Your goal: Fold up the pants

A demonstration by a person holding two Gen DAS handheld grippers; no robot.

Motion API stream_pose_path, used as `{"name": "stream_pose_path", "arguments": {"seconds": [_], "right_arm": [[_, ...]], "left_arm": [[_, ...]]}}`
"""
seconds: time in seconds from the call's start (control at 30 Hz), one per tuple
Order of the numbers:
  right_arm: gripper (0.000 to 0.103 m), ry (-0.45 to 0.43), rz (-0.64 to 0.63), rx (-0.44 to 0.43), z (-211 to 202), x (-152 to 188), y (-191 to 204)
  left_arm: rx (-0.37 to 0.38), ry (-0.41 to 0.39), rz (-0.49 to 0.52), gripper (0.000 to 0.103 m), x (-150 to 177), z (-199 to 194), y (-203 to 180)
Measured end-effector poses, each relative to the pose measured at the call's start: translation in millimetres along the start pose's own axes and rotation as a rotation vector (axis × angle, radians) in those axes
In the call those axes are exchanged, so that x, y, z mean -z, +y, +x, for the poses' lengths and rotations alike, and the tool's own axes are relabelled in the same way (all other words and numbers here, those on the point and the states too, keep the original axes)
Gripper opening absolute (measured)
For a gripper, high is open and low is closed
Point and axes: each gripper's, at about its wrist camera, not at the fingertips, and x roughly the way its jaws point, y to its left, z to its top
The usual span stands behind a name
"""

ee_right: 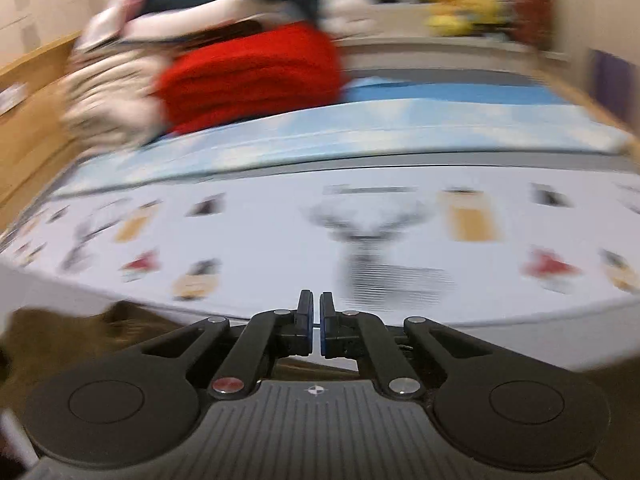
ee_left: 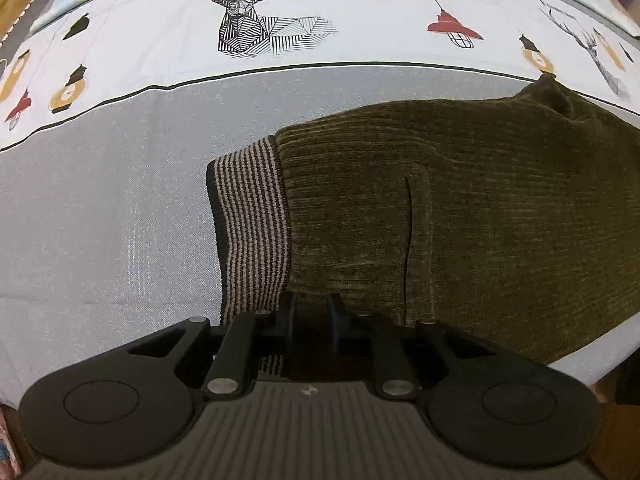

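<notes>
Olive-brown ribbed pants [ee_left: 460, 208] lie flat on the grey part of the bed sheet [ee_left: 100, 220], with the striped waistband [ee_left: 252, 224] at their left end. My left gripper [ee_left: 312, 312] points down at the pants' near edge just right of the waistband. Its jaws are narrow, with dark fabric filling the gap between them. In the blurred right wrist view my right gripper [ee_right: 316, 304] is shut and empty, held above the sheet. A corner of the pants [ee_right: 60, 336] shows at its lower left.
The sheet's white band carries a deer print [ee_left: 256, 20] and lamp prints. At the back of the bed lies a pile of clothes with a red folded piece [ee_right: 256, 76] on top. A wooden bed frame [ee_right: 32, 128] runs along the left. Yellow toys [ee_right: 460, 12] sit on a shelf behind.
</notes>
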Motion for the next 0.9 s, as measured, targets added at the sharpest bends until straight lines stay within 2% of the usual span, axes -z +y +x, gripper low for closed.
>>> {"name": "stream_pose_path", "arguments": {"seconds": [0.17, 0.3, 0.4, 0.47, 0.53, 0.67, 0.7, 0.73, 0.77, 0.9], "right_arm": [[0.004, 0.090, -0.142, -0.190, 51, -15, 83], [0.007, 0.152, -0.221, -0.287, 91, -22, 139], [0.024, 0.186, -0.261, -0.343, 114, -25, 174], [0.040, 0.211, -0.280, -0.360, 127, -23, 190], [0.043, 0.253, -0.289, -0.367, 144, -19, 199], [0.040, 0.387, -0.323, -0.338, 185, -6, 211], [0.032, 0.439, -0.349, -0.319, 197, -1, 213], [0.018, 0.447, -0.369, -0.314, 201, 0, 214], [0.011, 0.428, -0.353, -0.331, 202, -5, 212], [0.008, 0.311, -0.145, -0.324, 206, -34, 192]], "left_arm": [[0.004, 0.000, -0.008, 0.019, 0, 2, 0], [0.009, 0.004, -0.012, 0.019, 2, -1, 4], [0.013, 0.006, -0.010, 0.019, 1, 0, 5], [0.018, 0.007, -0.011, 0.019, 1, 0, 5], [0.023, 0.006, -0.013, 0.019, 1, 0, 5], [0.039, 0.005, -0.015, 0.019, 2, 0, 7], [0.044, 0.004, -0.015, 0.019, 2, 0, 8], [0.048, 0.002, -0.014, 0.019, 2, 0, 9], [0.052, 0.001, -0.014, 0.019, 2, 0, 10], [0.057, -0.014, -0.012, 0.019, 1, -2, 12]]}}
